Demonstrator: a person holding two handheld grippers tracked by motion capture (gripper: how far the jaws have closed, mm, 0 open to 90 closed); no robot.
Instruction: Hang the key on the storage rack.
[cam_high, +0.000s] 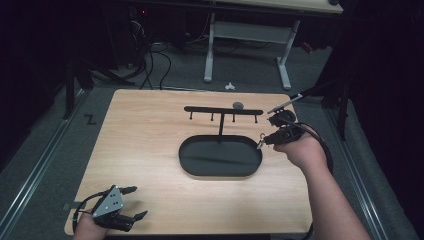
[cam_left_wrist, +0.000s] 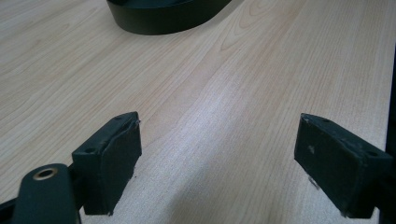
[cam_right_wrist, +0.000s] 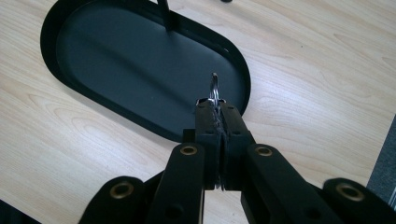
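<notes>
Left gripper (cam_high: 134, 202) jaws wide by table (cam_high: 150, 150) edge, well apart from tray (cam_high: 187, 159).

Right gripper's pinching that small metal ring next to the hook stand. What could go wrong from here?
1. The right gripper clamps the metal ring by its edge alone, at the very tips; it may slip or twist out.
2. The stand's hooks are thin pegs under the crossbar, so a miss or a knock seems likely.
3. A dropped ring could land in the black tray or roll across the table.
</notes>
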